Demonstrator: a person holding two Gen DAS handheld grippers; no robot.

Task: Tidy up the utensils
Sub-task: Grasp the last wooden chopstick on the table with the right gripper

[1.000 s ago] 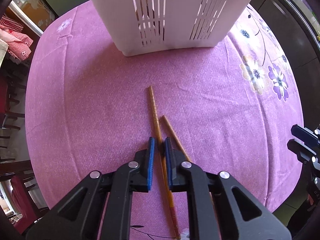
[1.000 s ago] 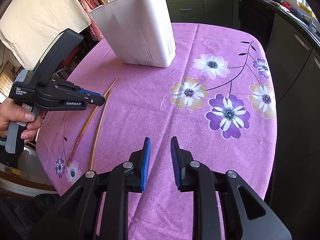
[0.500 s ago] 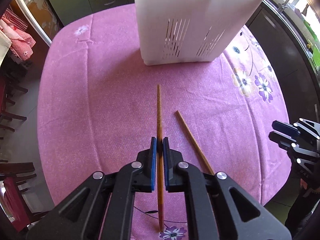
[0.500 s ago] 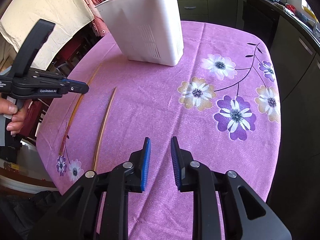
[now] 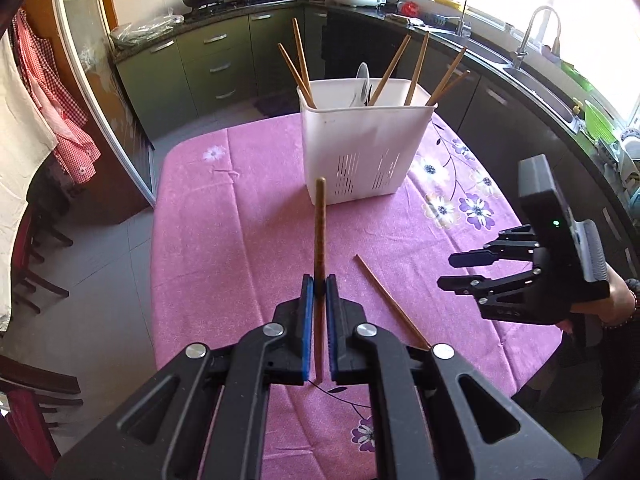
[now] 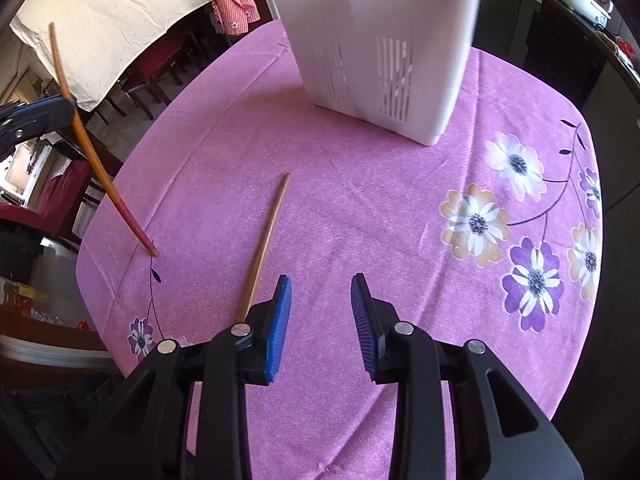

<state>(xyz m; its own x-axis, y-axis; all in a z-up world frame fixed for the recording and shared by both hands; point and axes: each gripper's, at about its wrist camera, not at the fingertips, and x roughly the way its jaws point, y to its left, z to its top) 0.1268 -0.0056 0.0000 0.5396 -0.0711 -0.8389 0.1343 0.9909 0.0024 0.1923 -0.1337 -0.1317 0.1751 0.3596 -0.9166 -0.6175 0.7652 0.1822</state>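
Held chopstick (image 5: pixel 320 236) is clamped between the blue pads of the left gripper (image 5: pixel 319 292), jaws closed tight on its shaft; in the right wrist view the same stick (image 6: pixel 86 148) hangs tilted, its reddish lower end at or just above the cloth near the table's left edge – contact not clear. Second chopstick (image 6: pixel 266 242) lies flat on the pink floral tablecloth (image 6: pixel 360 208), just left of the right gripper (image 6: pixel 320 300), not between its pads. The right gripper's jaws have just been opening; they stand apart with nothing between them, only cloth below. In the left wrist view that loose stick (image 5: pixel 390 306) runs diagonally, its near end hidden behind the left gripper's body. White slotted utensil basket (image 5: pixel 362 152) stands upright on the far part of the table, well apart from both sticks – several chopsticks (image 5: pixel 390 70) and a white spoon (image 5: pixel 362 80) already lean inside it. A hand (image 5: pixel 608 300) holds the right gripper at the table's right edge. Kitchen counters and sink behind.
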